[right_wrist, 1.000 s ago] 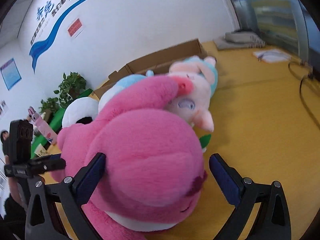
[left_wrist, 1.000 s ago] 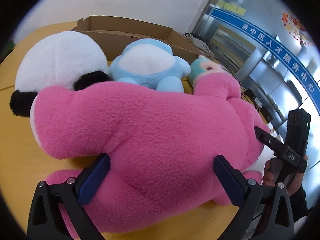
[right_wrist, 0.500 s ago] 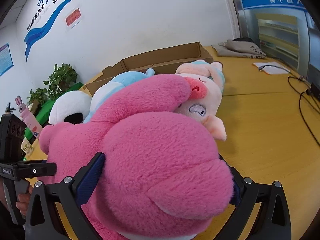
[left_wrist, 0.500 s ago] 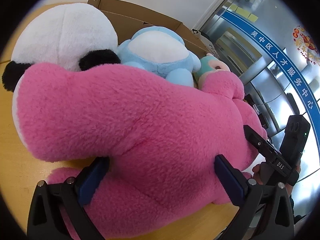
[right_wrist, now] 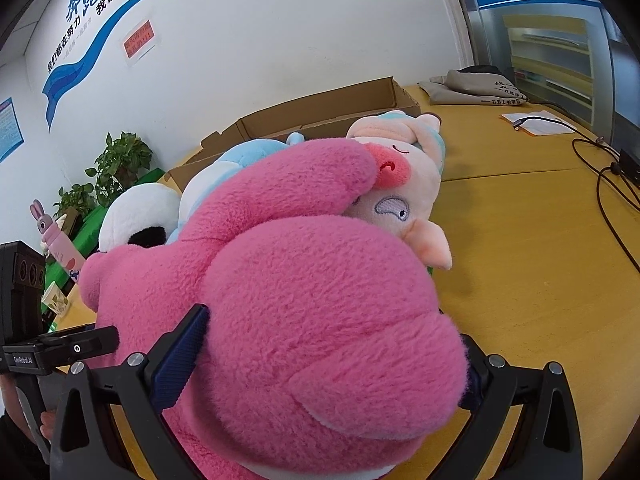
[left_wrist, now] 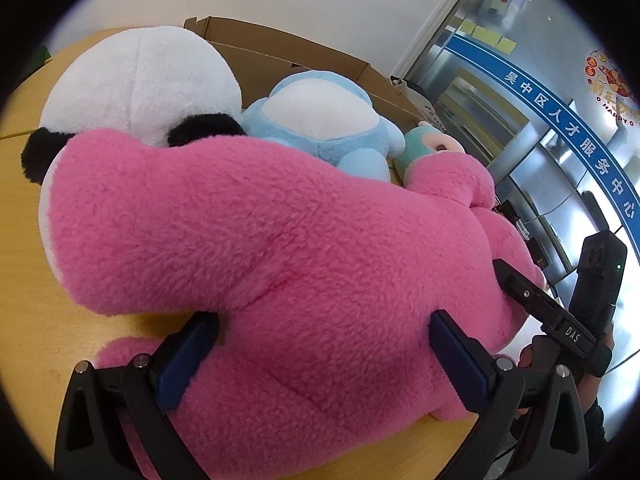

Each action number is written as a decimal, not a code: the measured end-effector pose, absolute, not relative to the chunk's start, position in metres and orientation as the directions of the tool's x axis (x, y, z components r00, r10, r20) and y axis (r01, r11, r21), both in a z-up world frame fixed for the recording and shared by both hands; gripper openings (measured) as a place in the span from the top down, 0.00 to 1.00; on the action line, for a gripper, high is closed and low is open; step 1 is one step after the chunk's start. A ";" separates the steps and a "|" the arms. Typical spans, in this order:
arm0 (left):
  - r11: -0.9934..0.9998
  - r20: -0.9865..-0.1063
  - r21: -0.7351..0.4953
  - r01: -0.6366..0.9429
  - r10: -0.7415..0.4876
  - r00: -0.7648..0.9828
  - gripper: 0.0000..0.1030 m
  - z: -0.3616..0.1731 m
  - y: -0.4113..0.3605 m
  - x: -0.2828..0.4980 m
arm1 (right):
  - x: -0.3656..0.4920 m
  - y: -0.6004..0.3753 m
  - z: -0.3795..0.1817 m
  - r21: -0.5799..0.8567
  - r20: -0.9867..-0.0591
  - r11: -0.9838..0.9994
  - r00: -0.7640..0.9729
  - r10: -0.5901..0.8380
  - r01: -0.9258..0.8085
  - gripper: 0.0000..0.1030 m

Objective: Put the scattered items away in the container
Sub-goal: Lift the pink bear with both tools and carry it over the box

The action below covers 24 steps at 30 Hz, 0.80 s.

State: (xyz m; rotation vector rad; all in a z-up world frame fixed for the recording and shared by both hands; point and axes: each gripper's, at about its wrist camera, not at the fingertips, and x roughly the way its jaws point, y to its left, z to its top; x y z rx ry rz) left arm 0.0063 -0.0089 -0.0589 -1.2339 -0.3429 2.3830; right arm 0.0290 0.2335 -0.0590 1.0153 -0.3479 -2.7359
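A large pink plush (left_wrist: 280, 260) lies on the yellow table (left_wrist: 24, 240) in front of an open cardboard box (left_wrist: 288, 52). My left gripper (left_wrist: 322, 358) is open and straddles its body, with both blue pads against the fur. My right gripper (right_wrist: 328, 344) is open around its head (right_wrist: 320, 320), which fills the gap and hides the right fingertip. Behind it, against the box (right_wrist: 320, 108), sit a panda plush (left_wrist: 136, 84), a light blue plush (left_wrist: 324, 116) and a pale pink and teal plush (right_wrist: 400, 184).
Black cables (right_wrist: 612, 200), papers (right_wrist: 536, 122) and a grey cloth bag (right_wrist: 472, 86) lie on the table's right side. Potted plants (right_wrist: 116, 164), a pink bottle (right_wrist: 56, 240) and a cup (right_wrist: 54, 300) stand at the left. A hand holds each gripper handle.
Both grippers have pushed further onto the pink plush. Its head now fills the right gripper's gap, where a space showed on the right a second ago. Finger spacing looks unchanged.
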 end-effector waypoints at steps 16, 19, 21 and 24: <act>-0.865 -0.694 -0.415 -0.282 0.502 -0.517 0.59 -0.037 -0.013 0.036 | 0.061 0.243 -0.037 0.317 -0.568 -0.945 -0.781 -0.261 0.085 0.30; -0.855 -0.677 -0.422 -0.302 0.519 -0.522 0.62 -0.027 -0.011 0.045 | 0.070 0.248 -0.019 0.310 -0.525 -0.946 -0.814 -0.250 0.090 0.34; -0.851 -0.653 -0.416 -0.321 0.525 -0.546 0.62 -0.012 -0.010 0.051 | 0.076 0.249 -0.002 0.291 -0.489 -0.951 -0.839 -0.238 0.100 0.34; -0.857 -0.607 -0.376 -0.352 0.515 -0.606 0.62 0.023 -0.008 0.058 | 0.084 0.249 0.030 0.272 -0.418 -0.954 -0.877 -0.236 0.126 0.35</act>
